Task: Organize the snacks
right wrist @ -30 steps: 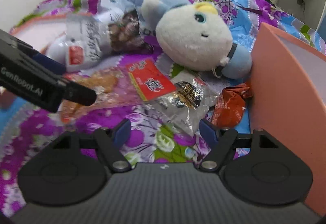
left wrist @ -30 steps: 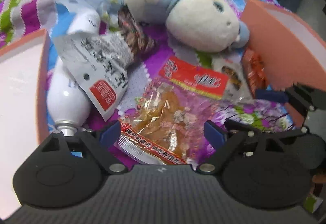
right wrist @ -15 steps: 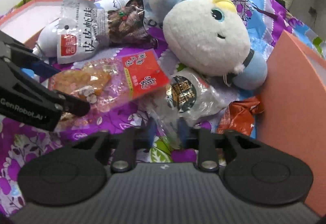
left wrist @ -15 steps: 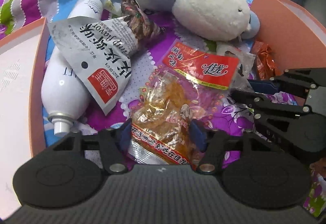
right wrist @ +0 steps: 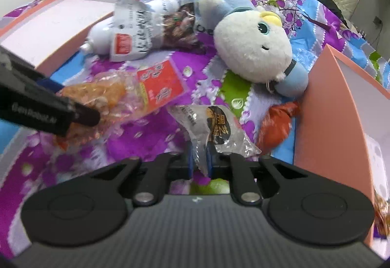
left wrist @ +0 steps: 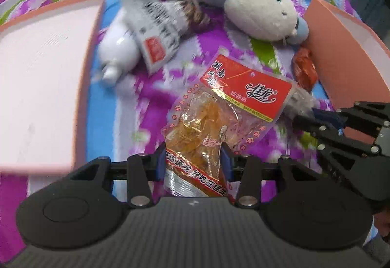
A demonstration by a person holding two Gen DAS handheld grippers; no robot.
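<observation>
My left gripper (left wrist: 193, 162) is shut on the near end of a clear snack packet with a red label and orange pieces (left wrist: 219, 116), lifted off the purple bedspread; the packet also shows in the right wrist view (right wrist: 136, 94). My right gripper (right wrist: 200, 159) is shut on the corner of a clear packet with a black round label (right wrist: 214, 126), lifted a little. A small red-orange packet (right wrist: 275, 124) lies against the right pink box (right wrist: 324, 107). A grey-white snack bag (left wrist: 158, 31) lies over a white bottle (left wrist: 119, 48).
A white and blue plush toy (right wrist: 253, 48) lies at the back middle. A pink box (left wrist: 43, 77) stands to the left, another pink box (left wrist: 341, 48) to the right. The right gripper's body (left wrist: 353, 136) is close beside the held red-label packet.
Both grippers closed from open onto their packets and lifted them. The left view has pulled up and back, and the scene looks farther away.
</observation>
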